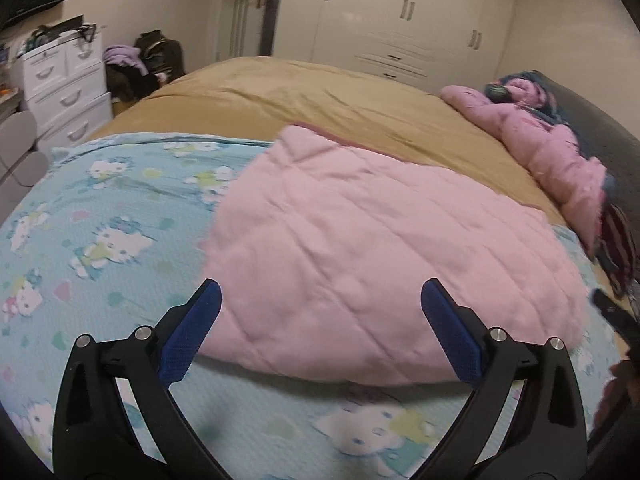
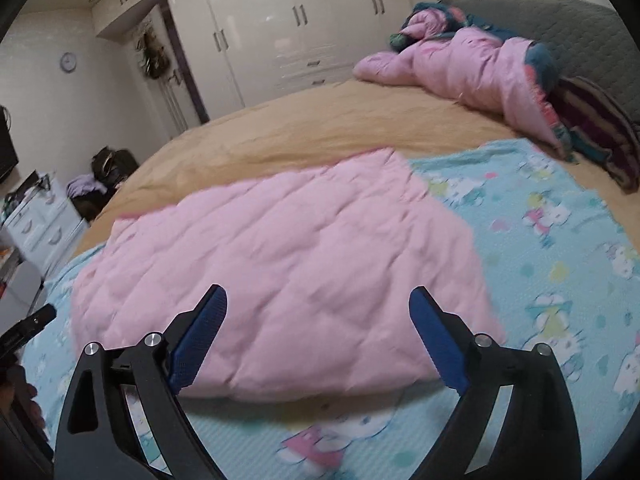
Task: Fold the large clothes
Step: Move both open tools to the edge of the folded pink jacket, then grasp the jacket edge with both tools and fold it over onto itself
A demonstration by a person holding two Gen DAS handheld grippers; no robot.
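One pink quilted garment (image 1: 360, 248) lies folded flat on one light-blue cartoon-print sheet (image 1: 100, 216), which covers the near part of the bed (image 1: 320, 92) with its tan cover. Left gripper (image 1: 320, 320): two blue-padded fingers spread wide, holding nothing, above the garment's near edge. Right gripper (image 2: 318, 320): two fingers likewise apart and empty. One crumpled pink blanket (image 2: 472, 68) lies by the grey headboard (image 2: 560, 12). One white drawer unit (image 1: 64, 84) stands beside the bed.
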